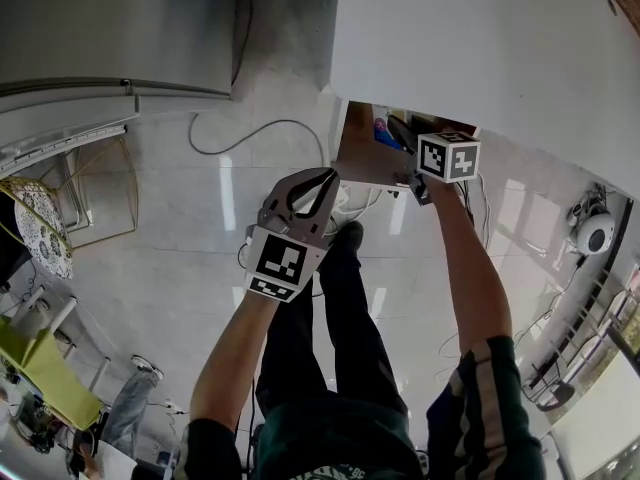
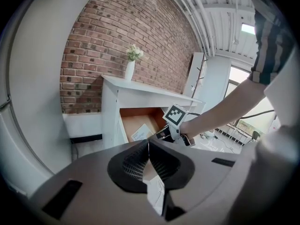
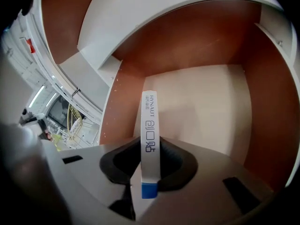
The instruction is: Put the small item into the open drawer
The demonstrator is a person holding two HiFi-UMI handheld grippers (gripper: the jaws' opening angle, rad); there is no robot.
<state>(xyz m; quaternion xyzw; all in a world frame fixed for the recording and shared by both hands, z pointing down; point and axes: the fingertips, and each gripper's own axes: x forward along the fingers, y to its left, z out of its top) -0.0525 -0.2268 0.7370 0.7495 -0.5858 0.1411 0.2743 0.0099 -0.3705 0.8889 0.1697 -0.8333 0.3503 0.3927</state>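
Observation:
The small item is a slim white box point(image 3: 150, 125) with a blue end and dark print, seen edge-on. My right gripper point(image 3: 150, 146) is shut on it and holds it inside the open drawer point(image 3: 206, 107), above the beige bottom between brown walls. In the head view the right gripper point(image 1: 408, 148) reaches into the drawer point(image 1: 362, 158) of the white cabinet point(image 1: 480, 58). My left gripper point(image 1: 325, 180) hangs in front of the drawer, over the floor. Its jaws point(image 2: 148, 146) are shut with nothing between them. The left gripper view shows the drawer point(image 2: 133, 121) with a white sheet point(image 2: 139, 132) lying in it.
A vase of flowers point(image 2: 130, 68) stands on the cabinet top before a brick wall. A grey cable point(image 1: 240, 138) loops across the glossy floor. A patterned chair point(image 1: 40, 228) stands at the left, a white round device point(image 1: 595, 233) at the right. The person's legs are below the drawer.

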